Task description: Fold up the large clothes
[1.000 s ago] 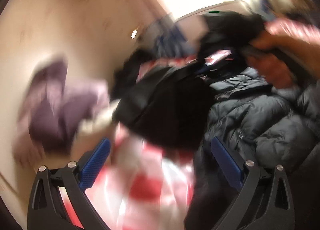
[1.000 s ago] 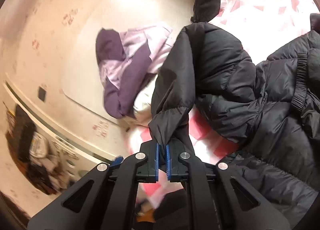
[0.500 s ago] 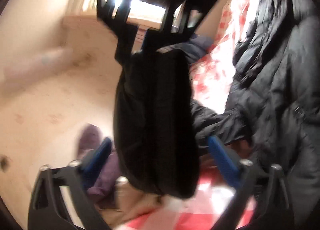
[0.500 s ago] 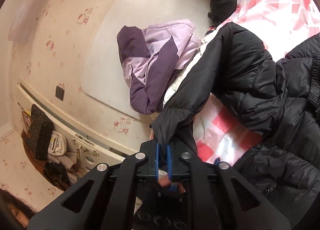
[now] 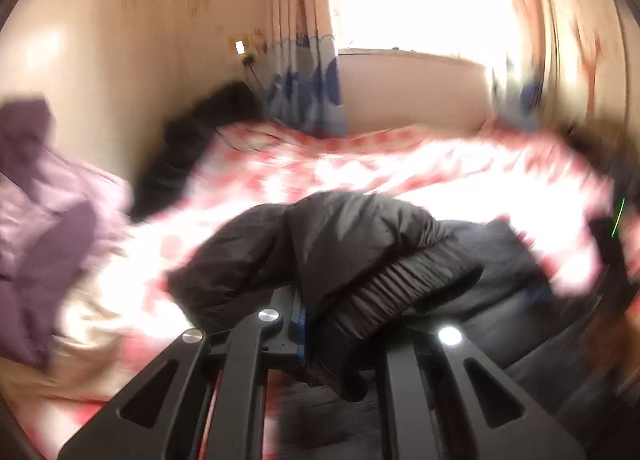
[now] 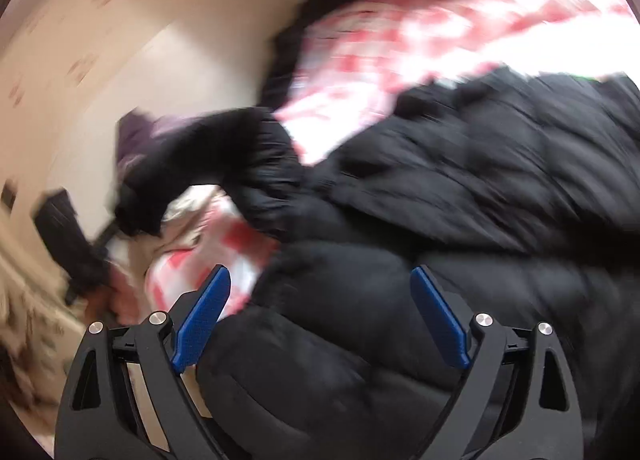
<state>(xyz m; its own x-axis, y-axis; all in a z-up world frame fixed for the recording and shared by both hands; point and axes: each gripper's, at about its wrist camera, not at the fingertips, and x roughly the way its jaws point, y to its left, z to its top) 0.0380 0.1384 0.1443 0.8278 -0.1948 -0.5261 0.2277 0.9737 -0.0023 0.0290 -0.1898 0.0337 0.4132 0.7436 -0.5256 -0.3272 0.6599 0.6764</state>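
My left gripper [image 5: 300, 324] is clamped tight on the ribbed, elastic cuff of the black puffer jacket [image 5: 360, 260], the sleeve bunched over my jaws in a rounded, shiny hump. My right gripper [image 6: 320, 316] is opening, its blue textured pads [image 6: 204, 316] spread wide with nothing pinched between them; it hangs over the quilted body of the jacket [image 6: 460, 188].

Taking the jacket as my landmark: it lies spread on the red-and-white checked bedspread [image 5: 360, 172], which shows beyond it and to its left. Left of the jacket, against the cream wall [image 5: 100, 40], sits a crumpled purple and lilac garment [image 5: 48, 200]. Beyond the jacket, at the far edge of the bed, a second dark garment [image 5: 192, 148] is heaped, with patterned curtains [image 5: 304, 60] and a bright window behind. No box or basket shows, so the clothes simply lie loose on the bed.

A second ago the roles were reversed: my right gripper pinched this same sleeve end and my left stood wide open. Half a second ago the sleeve hung between my left pads while the right held on. Now the left has it, and in the right view the sleeve stretches away to the left from the jacket body toward my left gripper [image 6: 116, 228]. Both views are motion-blurred.
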